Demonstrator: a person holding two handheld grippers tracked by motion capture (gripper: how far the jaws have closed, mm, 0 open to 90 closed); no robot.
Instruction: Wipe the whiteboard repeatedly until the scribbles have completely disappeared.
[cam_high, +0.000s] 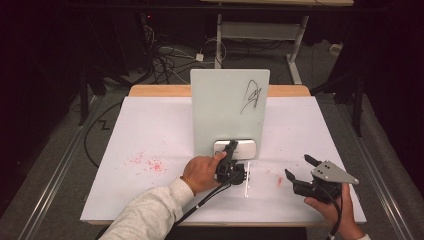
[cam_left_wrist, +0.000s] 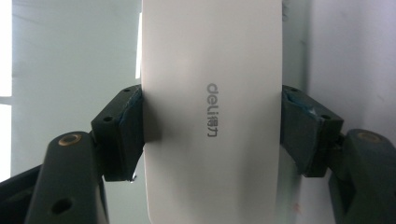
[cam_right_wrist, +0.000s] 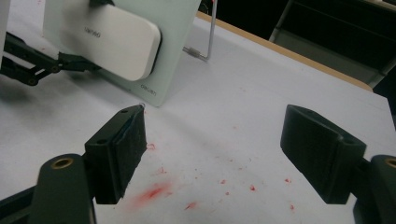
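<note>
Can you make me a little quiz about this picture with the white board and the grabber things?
1. True or false: the left gripper is squeezing the white eraser at the bottom of the standing whiteboard.
2. Where is the black scribble on the whiteboard: A) bottom left, B) upper right, C) middle?
3. Fill in: the right gripper is open and holds ____.

Key
1. True: its jaws press on both sides of the eraser.
2. B.
3. Nothing: below its jaws are red marks on the white table cover.
</note>
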